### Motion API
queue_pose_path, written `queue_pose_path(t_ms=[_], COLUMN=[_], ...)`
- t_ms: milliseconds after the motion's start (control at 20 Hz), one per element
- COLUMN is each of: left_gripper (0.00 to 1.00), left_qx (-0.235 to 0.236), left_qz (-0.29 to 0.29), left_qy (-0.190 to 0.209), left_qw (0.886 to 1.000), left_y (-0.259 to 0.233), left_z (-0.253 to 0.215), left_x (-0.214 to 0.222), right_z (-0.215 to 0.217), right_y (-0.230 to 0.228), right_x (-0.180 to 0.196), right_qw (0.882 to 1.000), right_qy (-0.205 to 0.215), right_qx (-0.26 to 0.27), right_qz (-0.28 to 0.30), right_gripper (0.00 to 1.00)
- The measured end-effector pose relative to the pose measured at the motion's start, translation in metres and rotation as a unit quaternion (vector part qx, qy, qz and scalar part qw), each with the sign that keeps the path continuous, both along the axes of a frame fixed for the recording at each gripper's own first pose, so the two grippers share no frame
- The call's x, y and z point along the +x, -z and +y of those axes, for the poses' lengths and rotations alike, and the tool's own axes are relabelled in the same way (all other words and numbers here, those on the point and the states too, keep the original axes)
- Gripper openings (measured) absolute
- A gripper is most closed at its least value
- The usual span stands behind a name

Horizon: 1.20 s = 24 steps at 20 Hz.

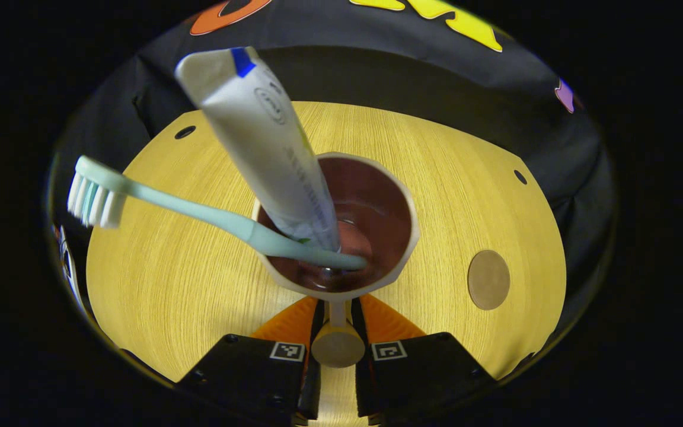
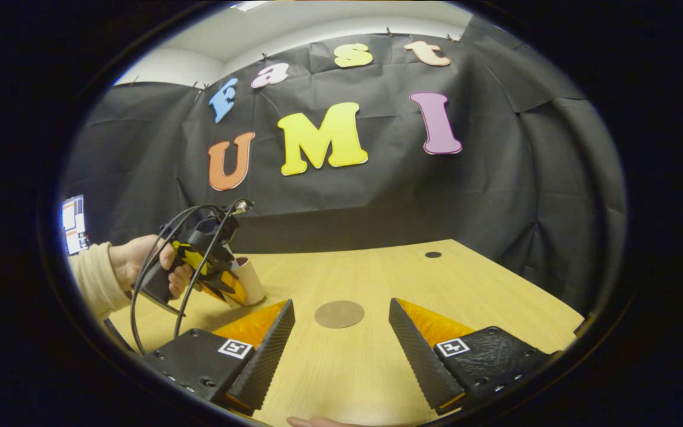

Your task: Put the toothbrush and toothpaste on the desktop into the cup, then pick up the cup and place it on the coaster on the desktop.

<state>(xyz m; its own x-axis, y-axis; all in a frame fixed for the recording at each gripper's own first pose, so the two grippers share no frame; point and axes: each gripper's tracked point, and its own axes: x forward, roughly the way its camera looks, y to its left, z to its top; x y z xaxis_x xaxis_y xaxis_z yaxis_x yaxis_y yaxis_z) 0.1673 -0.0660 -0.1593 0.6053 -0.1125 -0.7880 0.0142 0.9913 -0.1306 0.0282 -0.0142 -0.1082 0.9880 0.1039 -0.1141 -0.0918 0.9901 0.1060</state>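
In the left gripper view, my left gripper (image 1: 337, 332) at bottom centre is pinching the handle of the cup (image 1: 341, 228) between both fingers, and in the cup the toothpaste (image 1: 264, 136) tube leans toward the upper left while the toothbrush (image 1: 199, 213) slants out to the left, bristles at the frame's left edge. The round coaster (image 1: 488, 279) lies on the wooden desktop (image 1: 448, 178) at right, apart from the cup. In the right gripper view, my right gripper (image 2: 341, 332) is spread wide over the desktop with the coaster (image 2: 339, 314) seen between its fingers, and at left my hand (image 2: 140, 264) holds the left gripper (image 2: 211, 270) against the cup (image 2: 251, 281).
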Motion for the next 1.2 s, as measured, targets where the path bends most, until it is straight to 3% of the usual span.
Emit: queue_pose_path(t_ms=[200, 450, 850, 950, 1200], left_gripper=[0.26, 0.27, 0.26, 0.27, 0.26], left_qx=[0.015, 0.024, 0.038, 0.039, 0.051], left_qz=[-0.029, -0.050, -0.036, -0.027, -0.013], left_qy=[0.023, 0.073, 0.146, 0.163, 0.173], left_qw=[0.999, 0.996, 0.988, 0.985, 0.984], left_y=[-0.027, -0.049, -0.037, -0.028, -0.015], left_z=[-0.016, -0.069, -0.147, -0.162, -0.183], left_x=[-0.005, -0.013, -0.023, -0.028, -0.031], right_z=[0.000, -0.009, -0.033, -0.032, -0.033], right_y=[0.000, -0.008, 0.002, 0.004, 0.007], right_x=[0.000, 0.001, 0.012, 0.013, 0.014], right_qw=[1.000, 1.000, 0.999, 0.999, 0.999], right_qy=[0.000, 0.012, 0.040, 0.040, 0.039], right_qx=[-0.001, -0.008, 0.020, 0.024, 0.028], right_qz=[0.000, -0.015, 0.011, 0.017, 0.022], right_gripper=[0.99, 0.96, 0.93, 0.96, 0.96])
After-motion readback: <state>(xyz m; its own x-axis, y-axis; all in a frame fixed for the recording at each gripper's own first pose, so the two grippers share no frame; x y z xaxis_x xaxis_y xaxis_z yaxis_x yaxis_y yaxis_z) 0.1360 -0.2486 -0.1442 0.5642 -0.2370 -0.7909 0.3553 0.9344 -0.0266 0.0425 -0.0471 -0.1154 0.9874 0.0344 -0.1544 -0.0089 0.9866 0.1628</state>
